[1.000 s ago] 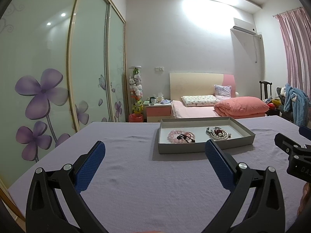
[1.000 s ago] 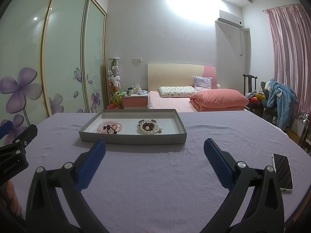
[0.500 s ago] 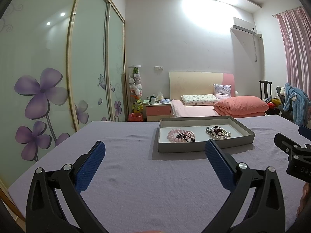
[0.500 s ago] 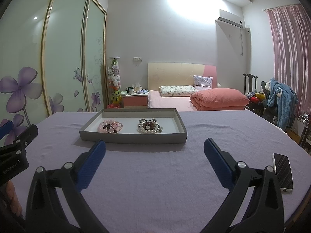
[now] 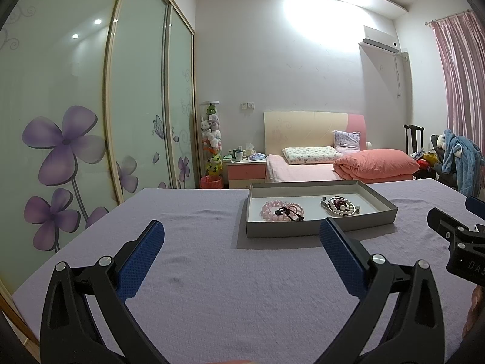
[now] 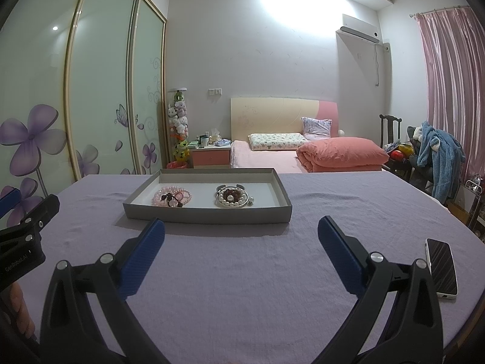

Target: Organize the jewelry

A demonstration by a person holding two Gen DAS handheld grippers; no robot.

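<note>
1. Grey cardboard tray point(image 6: 209, 214), shallow and rectangular, resting on the lilac cloth-covered counter point(image 6: 242, 273); long axis running left to right across the middle of the right wrist view, slightly skewed in the left wrist view point(image 5: 318, 227).
2. Pink bead bracelets point(image 6: 172, 197) heaped in the tray's left half with a dark beaded strand tangled on top; also seen at centre right of the left wrist view point(image 5: 282, 210).
3. White pearl strand point(image 6: 232, 199) coiled round with a metal bangle and reddish beads in the tray's right half point(image 5: 341, 205).
4. Left hand-held gripper point(image 5: 242, 235): blue textured pads spread wide, holding nothing, hovering short of the tray.
5. Right hand-held gripper point(image 6: 241, 232): equally wide open, empty, touching nothing.
6. Glossy white-edged phone point(image 6: 441, 268) lying flat at lower right, well apart from the tray.
</note>
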